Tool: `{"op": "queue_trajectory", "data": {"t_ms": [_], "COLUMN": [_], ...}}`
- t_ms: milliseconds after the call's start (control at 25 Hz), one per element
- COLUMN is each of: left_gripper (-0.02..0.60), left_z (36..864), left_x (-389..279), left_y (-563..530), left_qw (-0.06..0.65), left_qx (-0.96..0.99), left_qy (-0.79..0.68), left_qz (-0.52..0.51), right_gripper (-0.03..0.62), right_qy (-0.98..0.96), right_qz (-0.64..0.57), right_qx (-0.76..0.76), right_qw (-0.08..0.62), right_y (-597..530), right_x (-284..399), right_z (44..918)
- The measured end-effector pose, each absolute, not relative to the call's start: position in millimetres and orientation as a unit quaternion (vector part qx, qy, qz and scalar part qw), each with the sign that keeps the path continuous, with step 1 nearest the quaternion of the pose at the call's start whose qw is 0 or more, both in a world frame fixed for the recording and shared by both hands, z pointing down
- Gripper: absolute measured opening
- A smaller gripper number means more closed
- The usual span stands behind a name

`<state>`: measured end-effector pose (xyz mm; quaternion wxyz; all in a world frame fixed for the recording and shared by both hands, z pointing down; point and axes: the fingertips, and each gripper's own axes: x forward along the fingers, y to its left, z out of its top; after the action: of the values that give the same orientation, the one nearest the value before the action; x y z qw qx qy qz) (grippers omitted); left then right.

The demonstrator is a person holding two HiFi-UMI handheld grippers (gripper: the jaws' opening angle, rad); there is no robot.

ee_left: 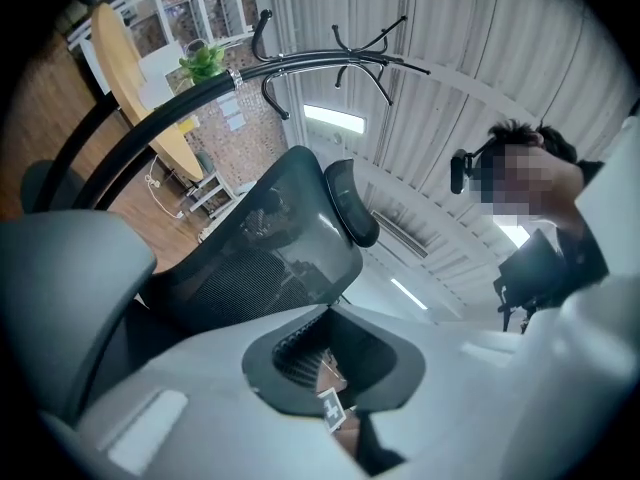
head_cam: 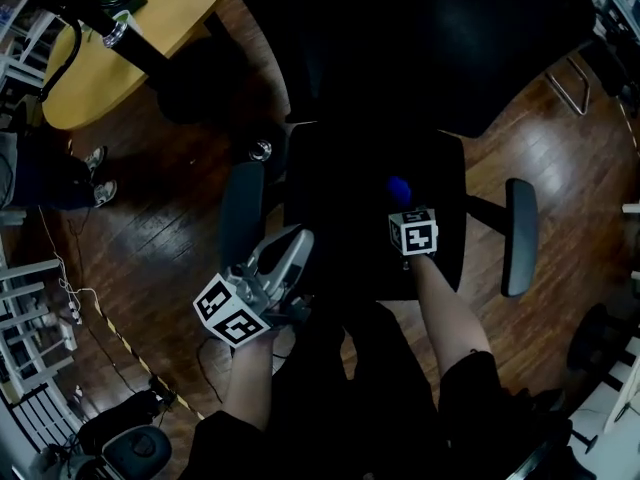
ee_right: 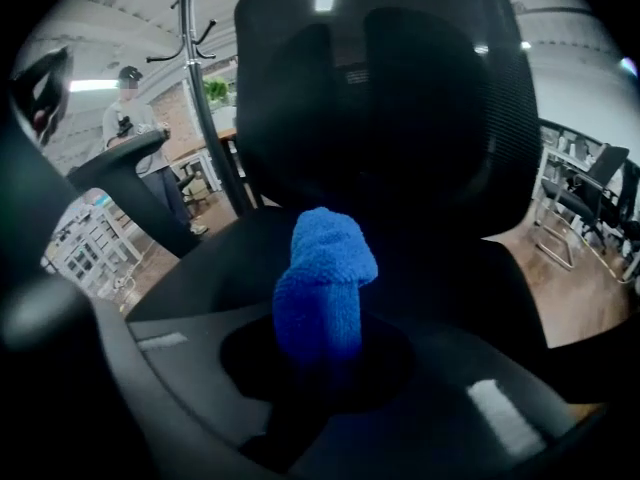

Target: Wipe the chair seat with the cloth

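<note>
Dark wood floor [head_cam: 180, 198] carries office chair [head_cam: 330, 208], round table [head_cam: 165, 18], cables [head_cam: 70, 293].

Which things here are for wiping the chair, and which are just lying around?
For the job: cloth, seat, right gripper.
Just there: table, coat rack.

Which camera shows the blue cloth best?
The right gripper view: the blue cloth sits big and close between its jaws. The head view shows it only as a small spot; the left gripper view shows none.
</note>
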<state>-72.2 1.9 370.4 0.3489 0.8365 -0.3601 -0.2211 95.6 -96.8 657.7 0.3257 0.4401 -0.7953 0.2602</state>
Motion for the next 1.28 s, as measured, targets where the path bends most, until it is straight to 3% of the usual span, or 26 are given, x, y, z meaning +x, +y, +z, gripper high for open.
{"op": "queue_trajectory", "data": {"t_ms": [280,520,880,1280], "left_gripper": [-0.003,-0.003,-0.003,-0.003], "left_z": [366.3,372.2,372.4,378.4], "left_x": [-106.4,-113.2,-119.6,-87.0], "left_y": [11.9,23.0,29.6,14.6], "left_qw": [0.337,0.33,0.331,0.336], "left_qx": [0.825,0.821,0.823,0.837], "left_qy": [-0.39,-0.408,-0.406,-0.38], "left_qz": [-0.233,-0.224,-0.219,-0.205], "right_gripper": [0.038,0.038,0.038,0.037], "right_qy": [-0.851,-0.863,-0.86,-0.814], "right_qz": [0.287,0.302,0.3,0.303], "right_qx": [0.322,0.261,0.288,0.374], "right_qw": [0.3,0.31,0.296,0.324], "right_y": [-50.9,-0.9,4.5,-14.7], "right_x": [-69.2,-118.5,-98.6,31.1], "right_z": [653.8,681.3,686.9,699.2]}}
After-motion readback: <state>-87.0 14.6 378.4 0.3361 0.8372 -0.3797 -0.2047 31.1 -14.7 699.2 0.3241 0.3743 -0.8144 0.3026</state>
